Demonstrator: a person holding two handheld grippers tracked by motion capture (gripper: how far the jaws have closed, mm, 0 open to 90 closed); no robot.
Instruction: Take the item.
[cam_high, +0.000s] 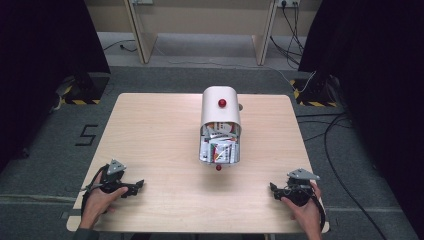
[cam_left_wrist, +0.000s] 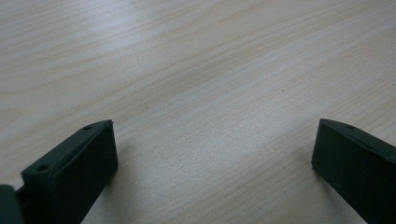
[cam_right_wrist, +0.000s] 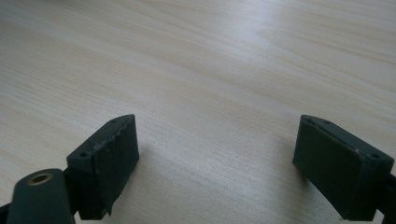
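Note:
A white mailbox-shaped box (cam_high: 220, 112) with a red knob (cam_high: 222, 103) on top stands at the table's middle. Its front door lies open towards me, and several paper packets (cam_high: 220, 143) fill the inside; a second red knob (cam_high: 218, 167) shows at the door's near edge. My left gripper (cam_high: 141, 184) rests on the table at the near left, held by a hand, its jaws wide apart with bare wood between them (cam_left_wrist: 212, 135). At the near right my right gripper (cam_high: 272, 187) lies the same way, open over bare tabletop (cam_right_wrist: 217, 135).
The light wooden table (cam_high: 160, 135) stands on grey carpet. Cables (cam_high: 345, 145) trail on the floor to the right, and black stands with hazard tape (cam_high: 82, 90) sit at both far corners. A wooden bench frame (cam_high: 200, 20) stands beyond.

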